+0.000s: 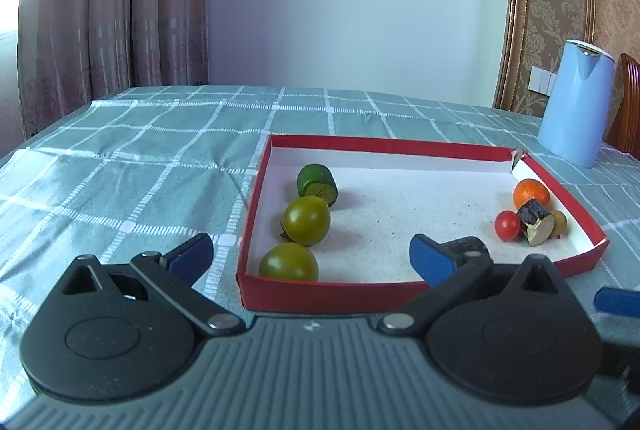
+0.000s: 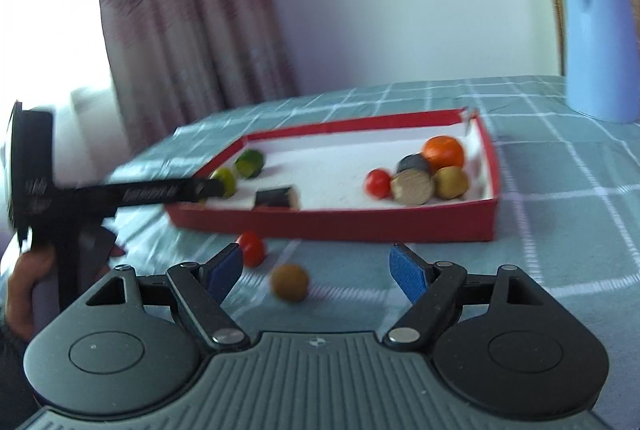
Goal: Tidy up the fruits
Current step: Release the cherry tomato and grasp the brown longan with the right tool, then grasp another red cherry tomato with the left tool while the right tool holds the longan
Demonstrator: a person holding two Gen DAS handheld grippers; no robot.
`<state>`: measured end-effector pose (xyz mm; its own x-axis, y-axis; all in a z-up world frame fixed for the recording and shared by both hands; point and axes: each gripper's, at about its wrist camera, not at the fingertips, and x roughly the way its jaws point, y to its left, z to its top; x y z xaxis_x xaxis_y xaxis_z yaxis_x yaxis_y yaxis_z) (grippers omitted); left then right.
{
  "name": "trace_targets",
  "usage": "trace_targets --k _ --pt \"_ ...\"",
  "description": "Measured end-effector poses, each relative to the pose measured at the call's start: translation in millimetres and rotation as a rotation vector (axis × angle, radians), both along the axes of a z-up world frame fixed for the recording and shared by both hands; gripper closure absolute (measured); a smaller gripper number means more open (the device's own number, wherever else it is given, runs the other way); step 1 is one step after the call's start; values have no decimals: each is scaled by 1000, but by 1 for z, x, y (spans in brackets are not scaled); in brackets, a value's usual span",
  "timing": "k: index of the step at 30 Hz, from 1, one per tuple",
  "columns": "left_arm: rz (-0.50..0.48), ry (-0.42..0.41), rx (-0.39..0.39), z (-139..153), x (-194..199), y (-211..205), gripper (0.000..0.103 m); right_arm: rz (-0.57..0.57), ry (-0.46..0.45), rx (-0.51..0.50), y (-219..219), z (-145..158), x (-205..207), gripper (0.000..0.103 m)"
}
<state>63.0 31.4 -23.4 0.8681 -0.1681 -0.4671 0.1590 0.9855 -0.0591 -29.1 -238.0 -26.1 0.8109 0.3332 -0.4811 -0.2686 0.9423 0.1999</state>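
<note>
A red tray [image 1: 256, 206] with a white floor lies on the checked tablecloth. At its left sit a cut green fruit [image 1: 317, 184] and two green tomatoes [image 1: 306, 220] [image 1: 289, 263]. At its right lie an orange [image 1: 531, 193], a red tomato [image 1: 507, 225], a dark cut piece [image 1: 536, 222] and a small olive fruit [image 1: 559, 223]. My left gripper [image 1: 312, 255] is open and empty over the tray's near edge. My right gripper [image 2: 318, 272] is open and empty in front of the tray [image 2: 332, 222]. A red tomato [image 2: 251, 248] and a brown round fruit [image 2: 289, 282] lie on the cloth between its fingers.
A light blue jug [image 1: 576, 110] stands on the table at the back right, also in the right wrist view [image 2: 596, 46]. Curtains hang behind the table's far left. The left gripper's body and the hand holding it [image 2: 24, 278] show at the left of the right wrist view.
</note>
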Motion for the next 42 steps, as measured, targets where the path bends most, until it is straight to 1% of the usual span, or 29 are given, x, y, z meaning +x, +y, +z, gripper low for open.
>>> trace_targets --k 3,9,10,11,13,14,15,16,17,18,19,20,24,26,29,31,33,35,37,39,42 --pt "0 4 -1 0 0 0 0 27 20 -29 7 -1 3 23" --pt "0 10 2 -1 1 0 0 25 60 -72 19 -4 14 23" --pt "1 11 3 -1 1 0 0 26 67 -88 22 -5 15 23" --pt "1 13 4 -1 1 0 0 32 73 -100 25 -6 16 26" --pt "1 13 4 -1 1 0 0 37 85 -136 30 -7 18 42" --pt "2 13 4 -1 1 0 0 31 82 -153 33 -8 17 43" --pt "2 13 5 -1 1 0 0 33 79 -161 34 -8 17 50" --pt "1 14 4 -1 1 0 0 39 78 -164 34 -8 17 58" --pt "1 13 3 -1 1 0 0 35 76 -166 34 -8 17 59" --pt "1 11 4 -1 1 0 0 31 76 -162 33 -8 17 65" --pt "2 11 5 -1 1 0 0 31 77 -152 32 -8 17 74" --pt "1 11 6 -1 1 0 0 35 77 -140 30 -7 18 79" --pt "-2 3 12 -1 -3 -1 0 17 65 -95 22 -6 16 79" --pt "-19 -2 5 0 -8 0 0 5 49 -100 19 -4 12 79" --pt "-83 -18 -15 1 -20 -1 0 -48 30 -111 8 -1 9 79" --pt "-135 -22 -14 2 -29 -6 0 -85 41 -112 -3 -1 14 79" --pt "-145 -21 -1 1 -36 -16 0 -136 68 -79 -16 -3 20 79" --pt "-151 6 8 0 -38 -25 0 -163 104 -36 -28 -6 25 79" --pt "-144 44 34 -4 -36 -36 0 -163 110 6 -35 -8 25 79" --pt "-146 76 53 -7 -34 -43 0 -163 107 -9 -32 -8 26 79" --pt "-139 84 61 -9 -34 -48 0 -163 107 -16 -31 -8 26 79"
